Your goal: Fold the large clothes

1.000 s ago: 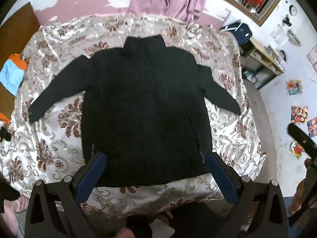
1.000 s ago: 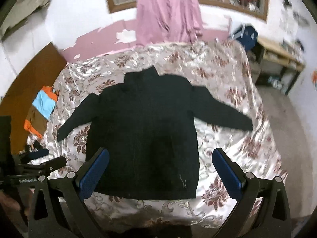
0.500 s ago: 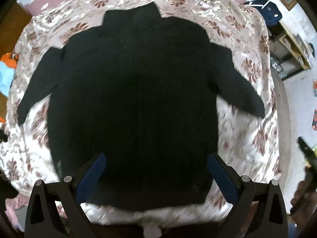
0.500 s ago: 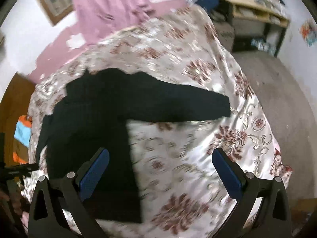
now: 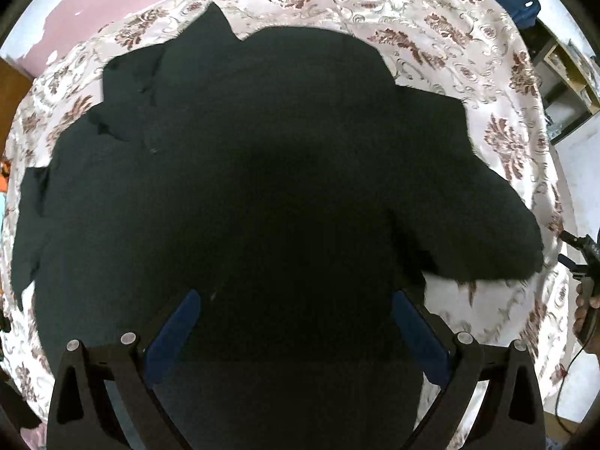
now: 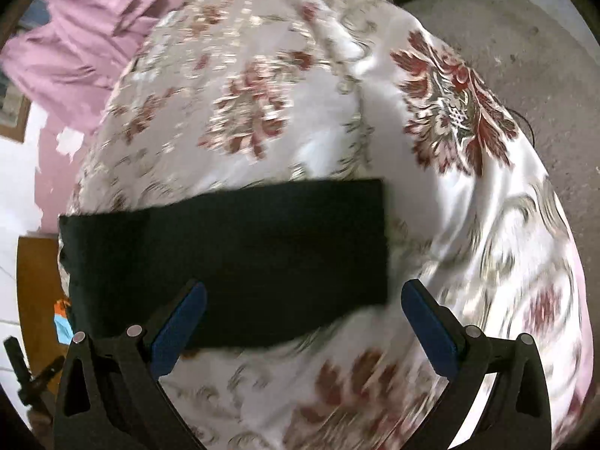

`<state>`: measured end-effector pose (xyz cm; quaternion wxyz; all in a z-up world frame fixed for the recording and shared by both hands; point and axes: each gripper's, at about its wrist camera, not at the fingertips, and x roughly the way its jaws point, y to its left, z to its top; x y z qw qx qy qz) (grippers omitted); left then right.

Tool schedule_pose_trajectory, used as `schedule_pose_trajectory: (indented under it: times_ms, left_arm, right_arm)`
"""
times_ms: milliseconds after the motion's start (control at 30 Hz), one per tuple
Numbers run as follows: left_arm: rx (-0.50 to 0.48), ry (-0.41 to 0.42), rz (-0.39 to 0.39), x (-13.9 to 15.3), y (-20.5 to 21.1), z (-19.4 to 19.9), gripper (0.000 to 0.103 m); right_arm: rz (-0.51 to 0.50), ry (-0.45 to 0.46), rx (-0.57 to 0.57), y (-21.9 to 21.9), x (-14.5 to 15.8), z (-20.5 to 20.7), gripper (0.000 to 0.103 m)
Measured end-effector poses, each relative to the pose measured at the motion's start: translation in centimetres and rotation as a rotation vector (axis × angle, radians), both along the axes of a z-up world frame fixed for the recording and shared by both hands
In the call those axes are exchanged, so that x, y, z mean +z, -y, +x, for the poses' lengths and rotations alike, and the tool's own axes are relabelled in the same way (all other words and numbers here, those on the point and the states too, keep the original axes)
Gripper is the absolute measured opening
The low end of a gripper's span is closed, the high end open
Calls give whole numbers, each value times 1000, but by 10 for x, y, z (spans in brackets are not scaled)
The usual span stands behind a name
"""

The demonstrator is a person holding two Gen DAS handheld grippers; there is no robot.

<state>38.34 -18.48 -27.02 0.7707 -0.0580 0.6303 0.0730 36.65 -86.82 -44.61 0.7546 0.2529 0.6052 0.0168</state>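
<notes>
My left hand-held gripper [image 5: 296, 318] hangs open over the black jacket [image 5: 262, 187], which lies spread flat on the bed [image 5: 431, 37]. My right hand-held gripper [image 6: 303, 311] is open too, above the end of one sleeve [image 6: 243, 262].

So my left cam sits on my left gripper [image 5: 292, 322] and looks forward and down along its fingers, parked close over the body of the black jacket [image 5: 243, 195], which fills most of that view, with the floral bedspread [image 5: 487, 86] ringing it. My right cam rides my right gripper [image 6: 303, 311], also tilted down and close, but it's aimed off toward the bed's edge, at just the sleeve [image 6: 240, 255], with bare floor [image 6: 525, 33] past it. Both views share that sleeve [image 5: 487, 225] and the bedspread [image 6: 468, 225]. My right gripper pokes into the left view's right edge [image 5: 585, 258].
</notes>
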Motion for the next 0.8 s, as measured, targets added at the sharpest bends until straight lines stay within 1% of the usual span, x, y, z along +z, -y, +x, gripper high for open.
schedule_pose_trajectory:
  times_ms: [67, 100, 233, 300, 400, 500, 600, 667, 700, 733, 800]
  left_arm:
    - [17, 3, -8, -13, 0, 15, 103]
    - [26, 6, -13, -18, 0, 21, 103]
    - [37, 21, -8, -29, -1, 41, 103]
    - [38, 28, -8, -32, -2, 47, 103]
    - [30, 38, 3, -36, -3, 55, 103]
    - [28, 55, 13, -39, -6, 62, 103]
    - [60, 72, 7, -42, -13, 69, 103]
    - [84, 78, -2, -44, -19, 74, 103]
    - [92, 81, -2, -45, -21, 76, 103]
    - [100, 83, -2, -46, -23, 78, 103]
    - [114, 85, 1, -48, -26, 84, 103]
  right_arm:
    - [54, 2, -18, 11, -23, 17, 101]
    - [98, 3, -29, 15, -35, 24, 101]
    - [204, -27, -55, 21, -72, 45, 82]
    - [280, -43, -46, 16, -90, 53, 81]
    - [292, -64, 10, 3, -104, 59, 81]
    - [337, -43, 33, -6, -108, 60, 81]
    - [424, -53, 49, -26, -115, 60, 81]
    - [425, -46, 92, -48, -112, 65, 80]
    - [422, -40, 103, -56, -111, 69, 68]
    - [420, -33, 112, -69, -109, 73, 46]
    - [403, -22, 127, -80, -100, 78, 34]
